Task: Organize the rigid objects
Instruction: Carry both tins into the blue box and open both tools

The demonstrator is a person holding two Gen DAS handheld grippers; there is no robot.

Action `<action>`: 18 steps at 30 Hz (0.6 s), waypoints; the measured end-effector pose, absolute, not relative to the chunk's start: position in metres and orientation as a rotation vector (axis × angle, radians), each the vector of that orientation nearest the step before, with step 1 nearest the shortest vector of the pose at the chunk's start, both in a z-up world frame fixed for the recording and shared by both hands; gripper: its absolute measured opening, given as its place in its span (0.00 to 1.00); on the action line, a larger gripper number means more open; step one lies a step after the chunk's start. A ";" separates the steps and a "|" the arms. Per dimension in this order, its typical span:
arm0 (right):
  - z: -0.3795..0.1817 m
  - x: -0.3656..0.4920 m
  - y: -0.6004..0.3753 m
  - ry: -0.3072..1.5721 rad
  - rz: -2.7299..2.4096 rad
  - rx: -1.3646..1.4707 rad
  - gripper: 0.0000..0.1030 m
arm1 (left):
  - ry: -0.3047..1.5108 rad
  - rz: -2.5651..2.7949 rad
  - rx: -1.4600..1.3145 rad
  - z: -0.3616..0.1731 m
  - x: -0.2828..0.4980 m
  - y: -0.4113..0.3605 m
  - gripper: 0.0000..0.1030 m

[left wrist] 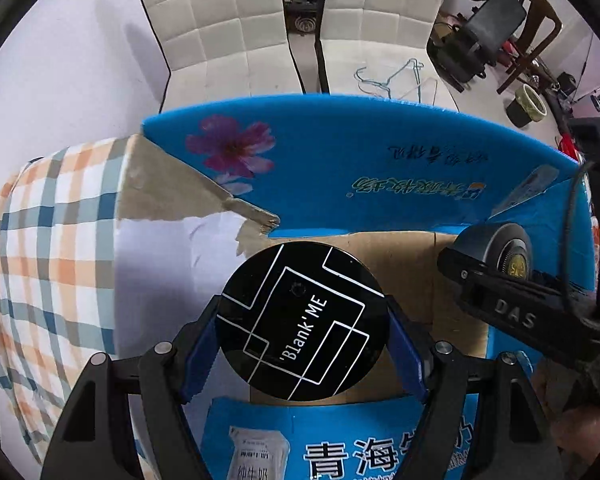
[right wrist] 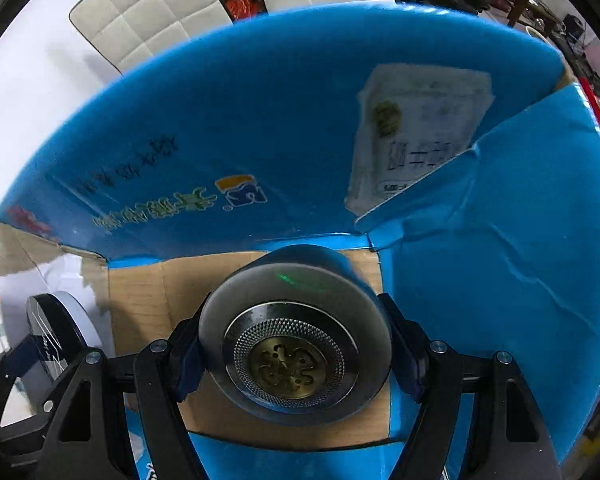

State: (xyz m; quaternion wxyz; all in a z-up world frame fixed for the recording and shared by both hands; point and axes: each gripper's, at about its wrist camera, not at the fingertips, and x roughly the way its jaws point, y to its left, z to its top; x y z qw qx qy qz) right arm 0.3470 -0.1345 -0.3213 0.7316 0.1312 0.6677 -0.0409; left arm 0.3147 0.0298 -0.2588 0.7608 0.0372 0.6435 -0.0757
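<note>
A black "Blank'ME" disc [left wrist: 303, 322] is being gripped by the left gripper [left wrist: 300, 344] and a grey round case [right wrist: 296, 336] by the right gripper [right wrist: 296, 354] over the blue carton [left wrist: 340, 152]; lowering and releasing are probably being called for next.

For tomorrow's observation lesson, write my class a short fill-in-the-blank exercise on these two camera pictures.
1. The left claw grips a black round compact printed with the word ____.
2. The right claw grips a round ____ tin.
3. Both hang over an open cardboard box whose flaps are coloured ____.

Missing words: Blank'ME; grey; blue
</note>
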 end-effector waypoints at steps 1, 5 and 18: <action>-0.323 0.348 -0.134 1.475 -0.097 0.281 0.75 | 1.403 -0.168 0.084 -0.261 0.314 0.030 0.72; -0.319 0.347 -0.134 1.484 -0.097 0.274 0.85 | 1.424 -0.178 0.070 -0.265 0.315 0.028 0.72; -0.273 0.354 -0.173 1.448 -0.154 0.343 0.94 | 1.506 -0.290 -0.184 -0.276 0.328 0.021 0.72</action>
